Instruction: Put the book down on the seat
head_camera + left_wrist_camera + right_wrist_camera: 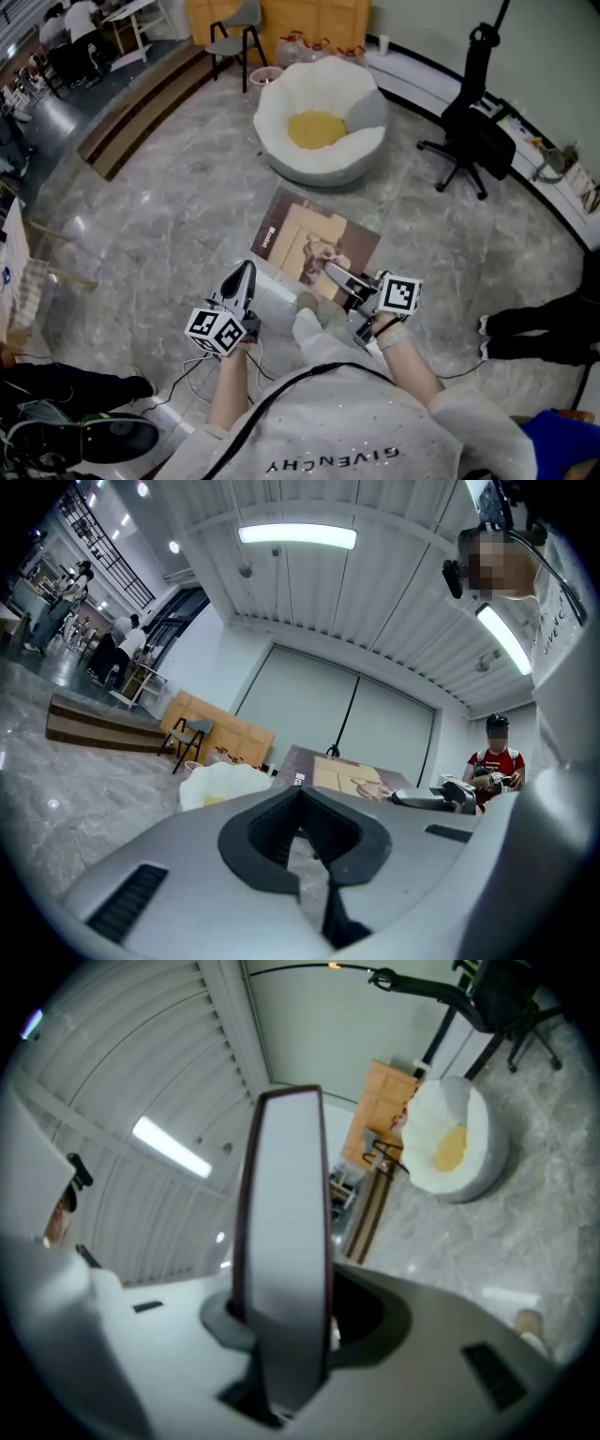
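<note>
The book [319, 242] has a brown cover with a picture and hangs level over the marble floor, short of the seat. My right gripper [337, 274] is shut on its near edge. In the right gripper view the book [286, 1241] stands edge-on between the jaws, page block facing me. The seat [309, 164] is a round white floor chair with a yellow cushion [315, 128], straight ahead beyond the book. It also shows as the seat [220, 785] and the seat [459, 1147]. My left gripper [246, 270] is shut and empty, left of the book.
A black office chair [473, 122] stands at the right, a grey chair [234, 42] and a pink bin [265, 77] behind the seat. A long wooden step [141, 108] lies far left. A person's dark legs [534, 333] reach in from the right. Cables trail by my feet.
</note>
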Tool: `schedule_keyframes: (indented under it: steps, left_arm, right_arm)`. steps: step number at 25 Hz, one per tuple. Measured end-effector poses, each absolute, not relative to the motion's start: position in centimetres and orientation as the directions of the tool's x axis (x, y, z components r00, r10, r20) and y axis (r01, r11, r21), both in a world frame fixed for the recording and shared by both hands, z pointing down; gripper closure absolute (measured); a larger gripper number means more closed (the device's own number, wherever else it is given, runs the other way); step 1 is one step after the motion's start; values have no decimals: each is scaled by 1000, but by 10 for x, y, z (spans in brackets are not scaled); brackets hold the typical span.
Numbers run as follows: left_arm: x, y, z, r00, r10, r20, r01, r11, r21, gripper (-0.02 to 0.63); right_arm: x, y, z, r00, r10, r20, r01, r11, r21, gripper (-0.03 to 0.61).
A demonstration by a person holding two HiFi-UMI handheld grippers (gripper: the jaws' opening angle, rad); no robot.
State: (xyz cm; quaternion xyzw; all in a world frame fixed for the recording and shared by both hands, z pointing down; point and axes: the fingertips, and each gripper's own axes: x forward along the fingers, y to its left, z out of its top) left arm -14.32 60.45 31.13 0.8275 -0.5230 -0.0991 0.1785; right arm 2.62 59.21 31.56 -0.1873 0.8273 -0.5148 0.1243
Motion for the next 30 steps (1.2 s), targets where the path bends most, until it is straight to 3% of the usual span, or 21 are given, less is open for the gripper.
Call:
schedule_keyframes:
  steps: [16, 30]
  left_arm:
    - [-193, 406, 301, 448, -894, 26, -821, -400, 409, 591]
    - [-195, 363, 313, 519, -854, 24, -779, -461, 424, 591]
  right_arm:
    - [-28, 391, 301, -899, -438, -11, -189, 409, -893, 425]
    - [-22, 378, 316, -850, -527, -3, -225, 367, -903, 425]
